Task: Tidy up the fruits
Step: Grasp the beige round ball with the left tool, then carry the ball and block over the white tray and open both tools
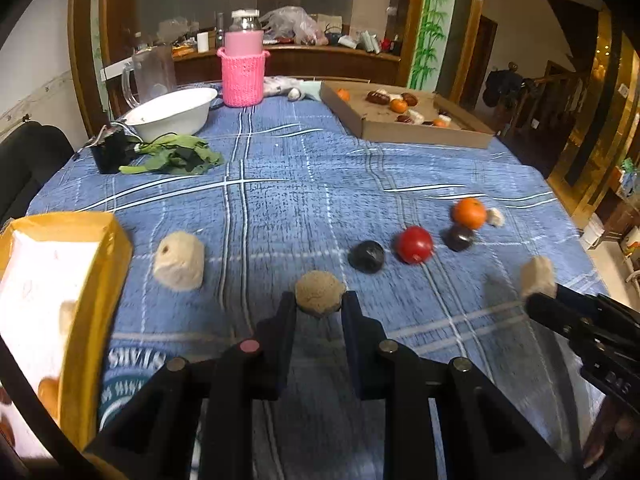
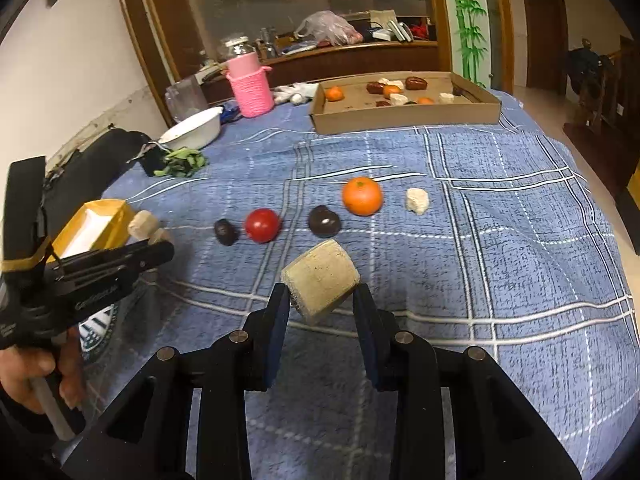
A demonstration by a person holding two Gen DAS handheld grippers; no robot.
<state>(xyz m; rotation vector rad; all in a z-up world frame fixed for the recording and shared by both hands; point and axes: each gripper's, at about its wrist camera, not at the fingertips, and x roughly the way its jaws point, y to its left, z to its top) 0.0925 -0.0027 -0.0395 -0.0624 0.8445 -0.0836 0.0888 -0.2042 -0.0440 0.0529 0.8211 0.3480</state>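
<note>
My left gripper [image 1: 319, 300] is shut on a round beige chunk [image 1: 320, 293], held above the blue checked cloth. My right gripper [image 2: 320, 294] is shut on a beige cylinder chunk [image 2: 321, 280]; it also shows in the left wrist view [image 1: 538, 276]. On the cloth lie a row of fruits: an orange [image 2: 362, 196], a red fruit [image 2: 262, 225], two dark fruits [image 2: 324, 221] [image 2: 226, 232] and a small pale chunk [image 2: 417, 201]. Another beige chunk [image 1: 179, 261] lies next to a yellow box [image 1: 96, 280] at the left.
A cardboard tray [image 2: 400, 118] with several fruits stands at the far side. A white bowl [image 1: 172, 114], green leaves [image 1: 176, 156], a pink knitted jar holder [image 1: 243, 76] and a glass jug [image 1: 150, 74] stand at the far left. A shelf with clutter is behind.
</note>
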